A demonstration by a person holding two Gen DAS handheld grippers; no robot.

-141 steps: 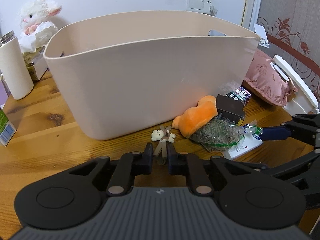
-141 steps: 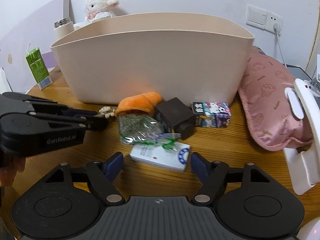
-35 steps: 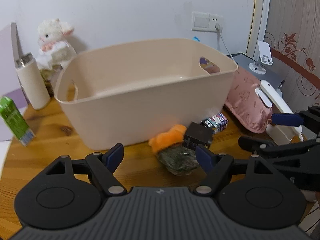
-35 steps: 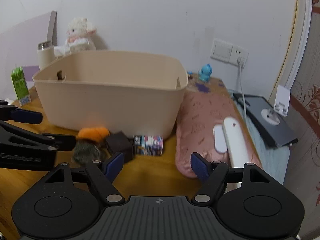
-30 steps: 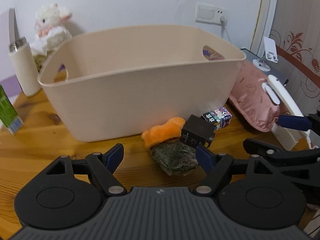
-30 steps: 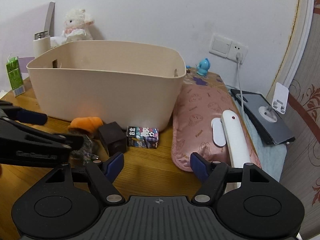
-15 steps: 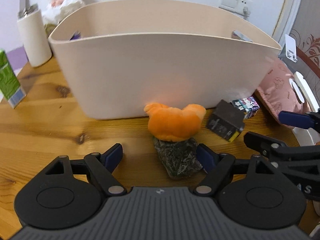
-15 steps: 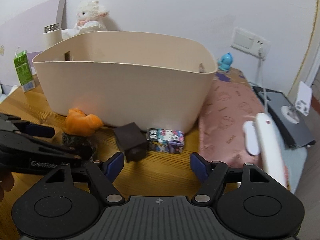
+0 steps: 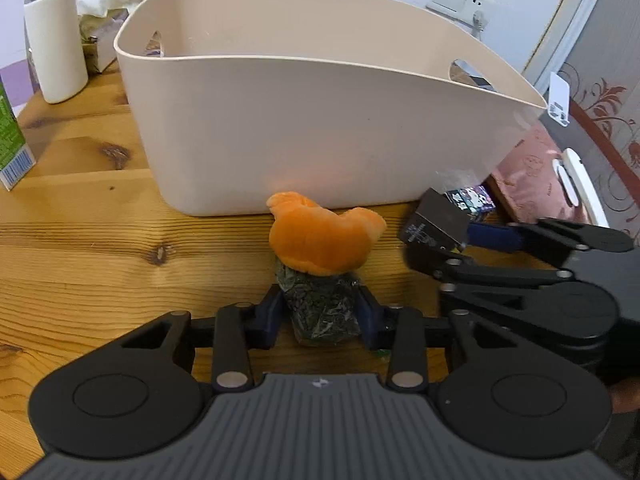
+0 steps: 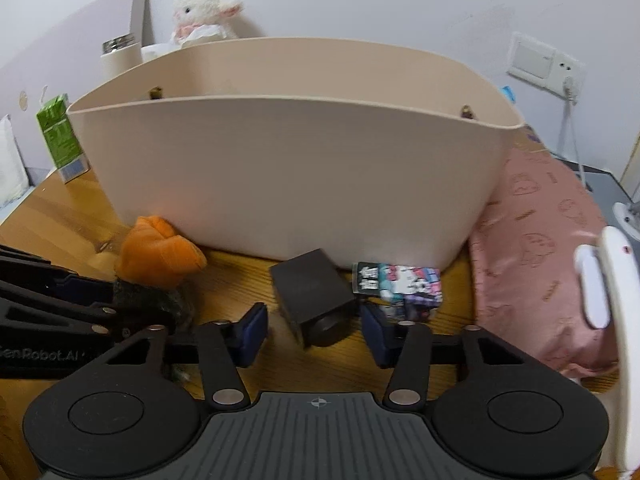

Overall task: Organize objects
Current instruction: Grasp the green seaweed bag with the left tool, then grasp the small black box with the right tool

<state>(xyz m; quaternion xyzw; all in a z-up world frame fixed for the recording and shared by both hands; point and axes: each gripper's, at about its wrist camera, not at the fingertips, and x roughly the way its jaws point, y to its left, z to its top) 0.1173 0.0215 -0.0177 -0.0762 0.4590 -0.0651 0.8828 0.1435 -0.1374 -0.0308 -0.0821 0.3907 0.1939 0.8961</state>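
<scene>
While jaws close, left hand-held gripper straddles dark leaf packet on bench, dead ahead, pads touching; right hand-held gripper brackets dark box, pads apart.

— How many things out front?
— One bin, one orange plush, one tea bag, one black box, one printed box.
— Behind?
— One lamb, one flask, one carton.
</scene>
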